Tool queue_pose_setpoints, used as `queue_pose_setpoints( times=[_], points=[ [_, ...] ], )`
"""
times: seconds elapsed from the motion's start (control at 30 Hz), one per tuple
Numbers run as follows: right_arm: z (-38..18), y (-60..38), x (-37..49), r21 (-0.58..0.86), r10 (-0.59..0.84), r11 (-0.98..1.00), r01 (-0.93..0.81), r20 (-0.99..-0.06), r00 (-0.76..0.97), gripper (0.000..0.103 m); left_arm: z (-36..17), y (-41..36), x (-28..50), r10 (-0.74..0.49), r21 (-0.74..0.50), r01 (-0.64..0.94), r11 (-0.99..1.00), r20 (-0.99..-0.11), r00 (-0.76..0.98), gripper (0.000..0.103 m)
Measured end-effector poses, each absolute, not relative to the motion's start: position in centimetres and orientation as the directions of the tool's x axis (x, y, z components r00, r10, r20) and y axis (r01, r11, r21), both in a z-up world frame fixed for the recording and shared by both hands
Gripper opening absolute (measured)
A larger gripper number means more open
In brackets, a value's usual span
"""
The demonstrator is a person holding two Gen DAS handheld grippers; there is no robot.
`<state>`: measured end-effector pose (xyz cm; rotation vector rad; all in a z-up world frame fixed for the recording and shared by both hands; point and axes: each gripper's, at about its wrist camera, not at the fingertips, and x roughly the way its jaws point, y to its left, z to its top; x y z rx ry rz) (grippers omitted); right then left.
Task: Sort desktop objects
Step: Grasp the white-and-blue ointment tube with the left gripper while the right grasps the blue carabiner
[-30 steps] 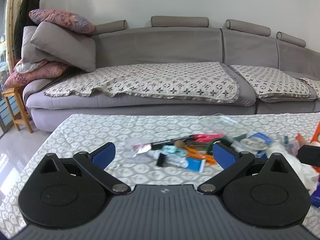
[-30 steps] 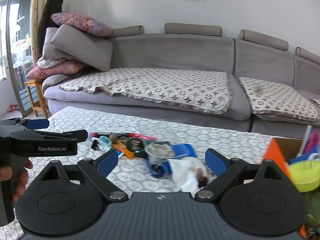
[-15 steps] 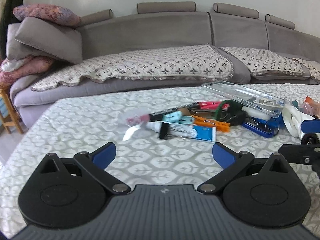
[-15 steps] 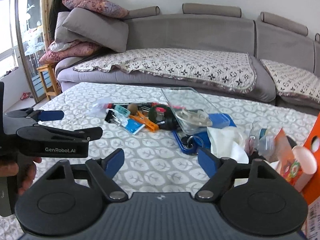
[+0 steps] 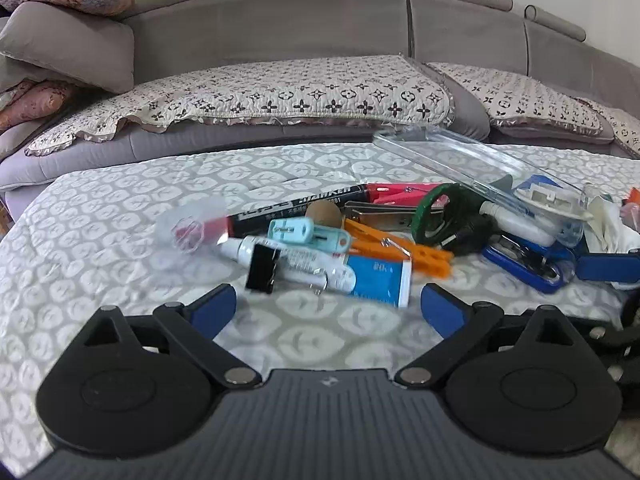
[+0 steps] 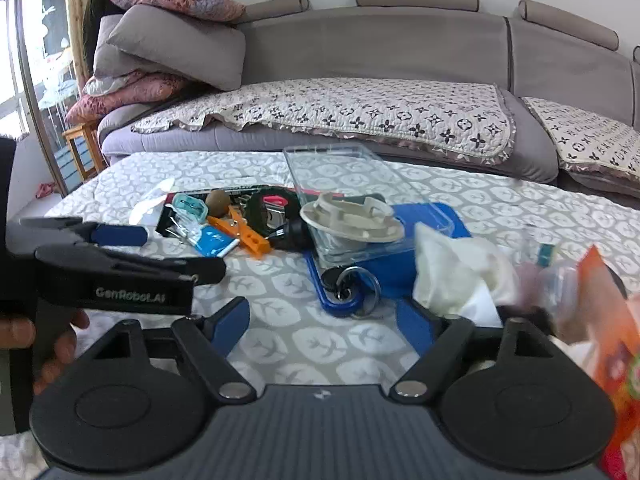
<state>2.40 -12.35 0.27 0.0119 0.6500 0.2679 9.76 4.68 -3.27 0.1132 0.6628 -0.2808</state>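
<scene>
Both grippers released, empty: left gripper [image 5: 326,304], right gripper [image 6: 322,320]. Pile on desk [image 5: 100,248] at 12 o'clock; nearest, black binder clip [image 5: 262,265]: light, stiff, slippery; grab across its body

Your left wrist view looks low and close over the patterned table [image 5: 100,240] toward the sofa [image 5: 320,40], clutter pile [image 5: 340,236] at frame centre, while your right wrist view faces the same sofa [image 6: 400,48] from further right, sharing that pile [image 6: 248,220] at centre left.
</scene>
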Motion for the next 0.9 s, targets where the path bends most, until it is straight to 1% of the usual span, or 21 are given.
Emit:
queue_pose_setpoints(
  times=[0.17, 0.23, 0.27, 0.33, 0.37, 0.4, 0.47, 0.5, 0.6, 0.73, 0.9],
  points=[
    [0.0, -12.6, 3.7, 0.103, 0.269, 0.96, -0.259, -0.594, 0.759, 0.083, -3.4, 4.2, 11.1, -0.193, 0.03, 0.272, 0.962, -0.631, 0.751, 0.103],
    [0.0, -12.2, 4.1, 0.077, 0.261, 0.96, -0.271, -0.606, 0.752, 0.083, -3.6, 4.3, 11.5, -0.196, 0.024, 0.272, 0.962, -0.633, 0.749, 0.103],
    [-0.1, -11.9, 4.1, 0.048, 0.247, 0.96, -0.276, -0.613, 0.751, 0.081, -3.6, 4.2, 11.6, -0.198, 0.023, 0.274, 0.961, -0.635, 0.747, 0.103],
    [-0.1, -11.8, 4.0, 0.039, 0.245, 0.959, -0.281, -0.608, 0.755, 0.073, -3.6, 4.3, 11.3, -0.211, 0.02, 0.287, 0.958, -0.631, 0.747, 0.102],
    [0.0, -12.1, 3.9, 0.048, 0.25, 0.96, -0.277, -0.6, 0.76, 0.061, -3.6, 4.3, 11.1, -0.215, 0.02, 0.292, 0.956, -0.629, 0.747, 0.101],
    [0.1, -12.4, 3.8, 0.058, 0.255, 0.959, -0.276, -0.595, 0.762, 0.043, -3.6, 4.4, 10.9, -0.223, 0.014, 0.297, 0.955, -0.629, 0.745, 0.101],
    [0.2, -12.9, 3.7, 0.069, 0.264, 0.958, -0.279, -0.593, 0.761, 0.032, -3.6, 4.8, 10.4, -0.241, 0.009, 0.316, 0.949, -0.628, 0.74, 0.1],
    [0.2, -13.1, 3.6, 0.07, 0.269, 0.956, -0.284, -0.593, 0.759, 0.029, -3.6, 4.9, 10.1, -0.25, 0.009, 0.328, 0.945, -0.628, 0.737, 0.1],
    [0.3, -13.3, 3.3, 0.073, 0.28, 0.953, -0.296, -0.594, 0.754, 0.025, -3.4, 5.4, 8.8, -0.266, 0.018, 0.353, 0.935, -0.622, 0.736, 0.1],
    [0.5, -13.4, 2.6, 0.081, 0.287, 0.951, -0.299, -0.59, 0.755, 0.025, -3.2, 6.1, 6.9, -0.31, -0.002, 0.388, 0.922, -0.606, 0.732, 0.1],
    [1.0, -13.2, 1.6, 0.083, 0.298, 0.948, -0.308, -0.579, 0.759, 0.025, -2.7, 5.6, 5.3, -0.331, 0.025, 0.428, 0.904, -0.595, 0.733, 0.1]
  ],
)
